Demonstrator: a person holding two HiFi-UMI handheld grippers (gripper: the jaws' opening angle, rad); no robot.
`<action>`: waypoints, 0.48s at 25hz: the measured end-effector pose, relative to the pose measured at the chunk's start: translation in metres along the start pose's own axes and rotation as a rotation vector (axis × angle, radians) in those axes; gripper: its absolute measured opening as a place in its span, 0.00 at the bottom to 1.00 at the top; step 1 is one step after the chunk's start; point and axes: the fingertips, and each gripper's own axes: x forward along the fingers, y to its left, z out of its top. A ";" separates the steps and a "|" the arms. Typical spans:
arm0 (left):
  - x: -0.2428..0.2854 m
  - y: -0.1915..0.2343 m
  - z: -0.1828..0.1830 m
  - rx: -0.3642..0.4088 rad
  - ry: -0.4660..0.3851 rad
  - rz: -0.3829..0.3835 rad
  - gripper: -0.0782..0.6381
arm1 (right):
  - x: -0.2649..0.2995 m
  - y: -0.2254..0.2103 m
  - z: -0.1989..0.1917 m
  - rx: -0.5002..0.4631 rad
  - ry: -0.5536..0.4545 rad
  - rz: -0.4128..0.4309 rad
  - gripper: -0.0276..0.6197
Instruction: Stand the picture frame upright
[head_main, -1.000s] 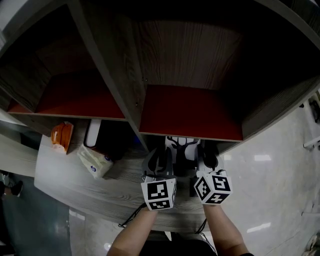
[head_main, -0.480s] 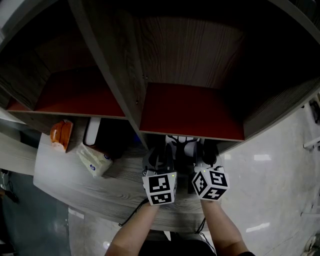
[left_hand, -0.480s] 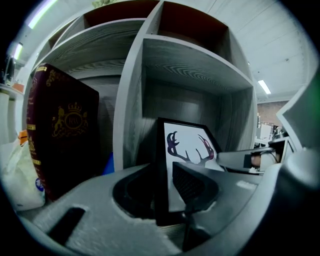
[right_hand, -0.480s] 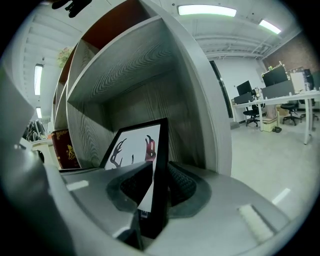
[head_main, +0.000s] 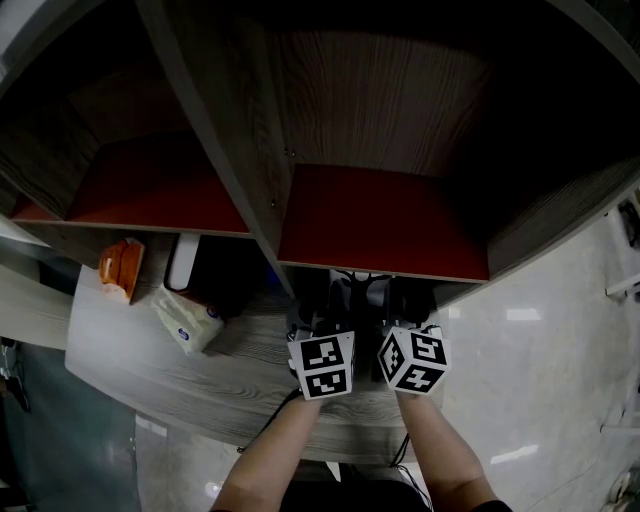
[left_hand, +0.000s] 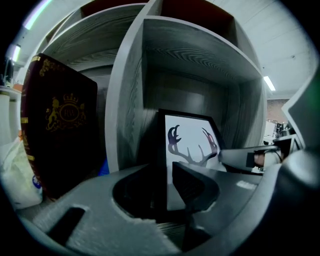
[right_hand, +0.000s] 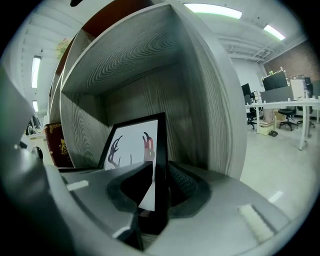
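Deep in shelf (head_main: 380, 220) cubby, at bench (head_main: 150, 350) level: frame (left_hand: 192, 140), near upright. Pinched at left edge by left tongs (left_hand: 167, 192), at right edge by right tongs (right_hand: 157, 195). Looks like final settling; next calls for seating base, then easing both off without tipping.

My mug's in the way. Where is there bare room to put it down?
The grey tabletop is bare in front of the tissue pack, left of the left gripper. Both red shelf floors above look bare too. The lower cubby is crowded: the right gripper and the left both clamp the picture frame there, and a dark red book fills its neighbour.
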 end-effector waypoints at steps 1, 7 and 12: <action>0.001 0.000 -0.001 -0.002 0.005 0.004 0.25 | 0.001 -0.001 0.000 0.000 0.001 -0.009 0.17; 0.008 0.000 -0.005 -0.027 0.029 0.019 0.25 | 0.004 -0.004 -0.002 0.010 -0.001 -0.037 0.17; 0.012 0.000 -0.007 -0.066 0.035 0.032 0.25 | 0.006 -0.005 -0.002 0.026 -0.005 -0.063 0.17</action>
